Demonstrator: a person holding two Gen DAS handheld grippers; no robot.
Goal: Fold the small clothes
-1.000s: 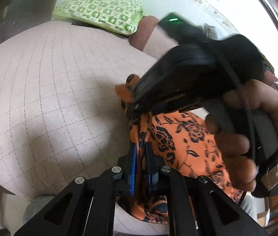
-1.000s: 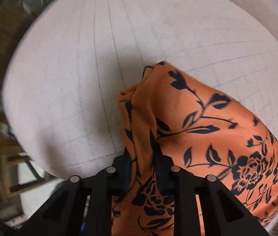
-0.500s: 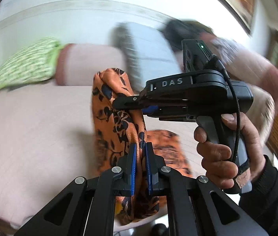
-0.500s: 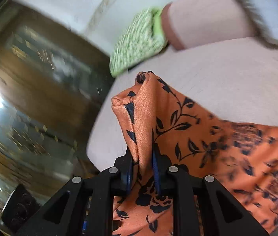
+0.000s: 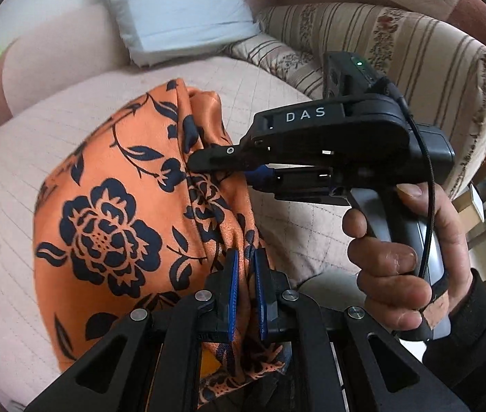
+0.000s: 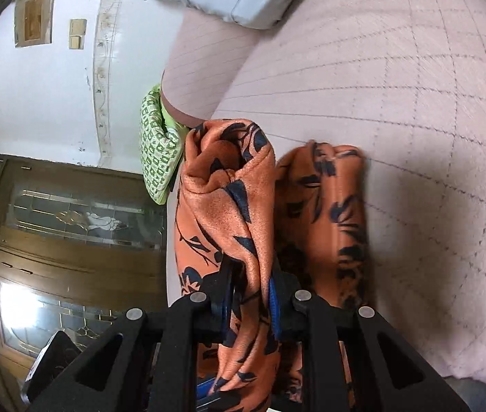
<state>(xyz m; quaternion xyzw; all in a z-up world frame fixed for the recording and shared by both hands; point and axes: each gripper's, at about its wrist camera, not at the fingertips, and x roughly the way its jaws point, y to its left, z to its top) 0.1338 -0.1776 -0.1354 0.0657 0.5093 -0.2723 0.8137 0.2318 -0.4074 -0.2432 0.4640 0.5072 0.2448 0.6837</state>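
Orange floral garment [image 5: 112, 226] is clamped by left gripper [image 5: 245, 286] and right gripper [image 6: 250, 295], bunched above pink checked bed [image 6: 414, 103]

place: home, bedroom or living room | bed: pink quilted mattress cover [image 6: 397, 79] | bedding: green-patterned pillow [image 6: 155, 158], pale blue folded pillow [image 5: 177, 10] | seating: striped floral armchair [image 5: 397, 55] | door: wooden, decorative glass panels [image 6: 64, 213] | wall: white, switch plate [image 6: 77, 33]
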